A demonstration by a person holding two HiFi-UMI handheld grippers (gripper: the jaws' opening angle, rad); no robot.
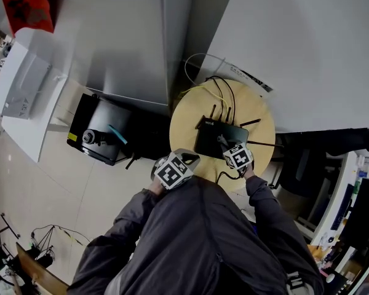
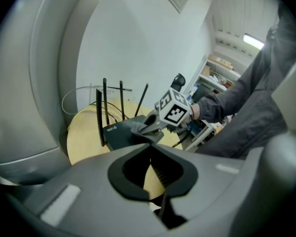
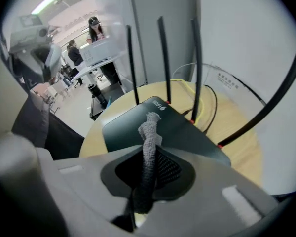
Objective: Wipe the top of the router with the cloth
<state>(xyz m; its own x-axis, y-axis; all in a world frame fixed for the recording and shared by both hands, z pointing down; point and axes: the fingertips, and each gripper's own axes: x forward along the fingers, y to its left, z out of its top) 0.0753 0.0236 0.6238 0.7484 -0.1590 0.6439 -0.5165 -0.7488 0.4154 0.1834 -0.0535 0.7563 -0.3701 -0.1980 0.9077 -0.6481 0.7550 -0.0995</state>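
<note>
Grey cloth [image 3: 149, 132], who is holding it? (first speaker)

Right hand-held gripper [image 3: 147, 177] is holding it. The jaws are pressing tight on the twisted cloth, and its free end is reaching out over the black router [image 3: 158, 127]. (second speaker)

And the router, where is it lying? (first speaker)

It is lying flat near the middle of the round wooden tabletop [image 1: 258, 118]. Its thin antennas [image 3: 163, 58] are standing up along the 12 o'clock side, one of them leaning outward, and black and yellow cables are running off there. In the head view the right hand-held gripper is pointing in from 5 o'clock of the router, and the cloth end seems to be touching the dark top. (second speaker)

What is the left hand-held gripper [image 1: 186, 160] doing? (first speaker)

It is hovering at the 8 o'clock edge of the tabletop, apart from the router. Its jaws are standing a little open, and only bare wood is showing between them. (second speaker)

Is something standing beside? (first speaker)

Yes, a black box [image 1: 101, 131] is sitting on the floor [image 1: 111, 189] at 9 o'clock of the tabletop. (second speaker)
</note>
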